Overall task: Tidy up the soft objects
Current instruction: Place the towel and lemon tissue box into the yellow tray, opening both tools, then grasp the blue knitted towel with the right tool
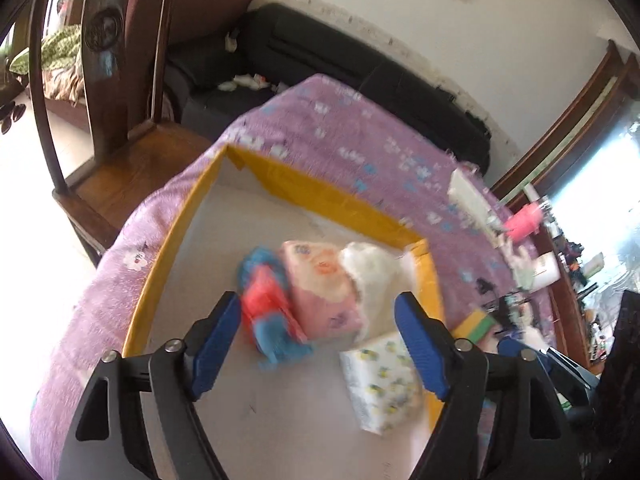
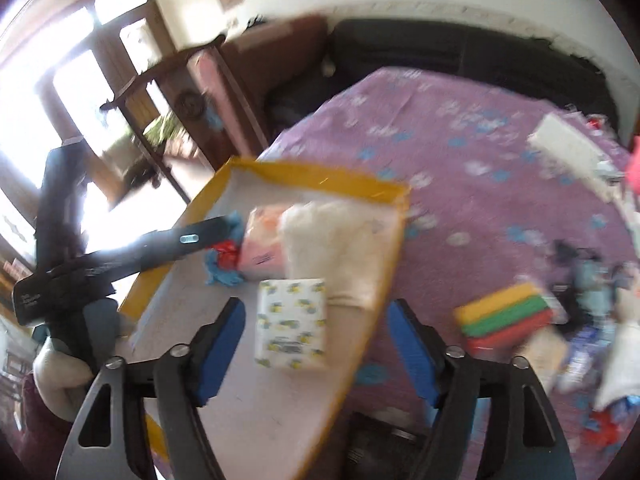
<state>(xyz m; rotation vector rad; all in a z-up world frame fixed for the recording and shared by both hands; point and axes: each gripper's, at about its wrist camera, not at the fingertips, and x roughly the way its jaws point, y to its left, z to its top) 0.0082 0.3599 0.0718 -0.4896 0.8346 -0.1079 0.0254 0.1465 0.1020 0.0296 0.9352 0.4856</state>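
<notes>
A yellow-rimmed tray (image 1: 280, 188) with a white floor lies on the purple cloth. In it lie a red and blue soft bundle (image 1: 268, 312), a pink tissue pack (image 1: 324, 292), a white fluffy piece (image 1: 368, 272) and a white pack with yellow print (image 1: 384, 384). My left gripper (image 1: 320, 340) hovers open over the bundle and the pink pack, its pads touching nothing. My right gripper (image 2: 316, 348) is open above the tray; the printed pack (image 2: 292, 324) shows between its fingers, clear of both pads. One left finger (image 2: 192, 238) reaches to the bundle (image 2: 224, 264).
A stack of yellow, green and red sponges (image 2: 504, 316) lies on the purple cloth (image 2: 460, 152) right of the tray. A white box (image 2: 568, 148) and loose clutter sit at the far right. A wooden chair (image 1: 120, 120) and a dark sofa (image 1: 360, 80) stand behind.
</notes>
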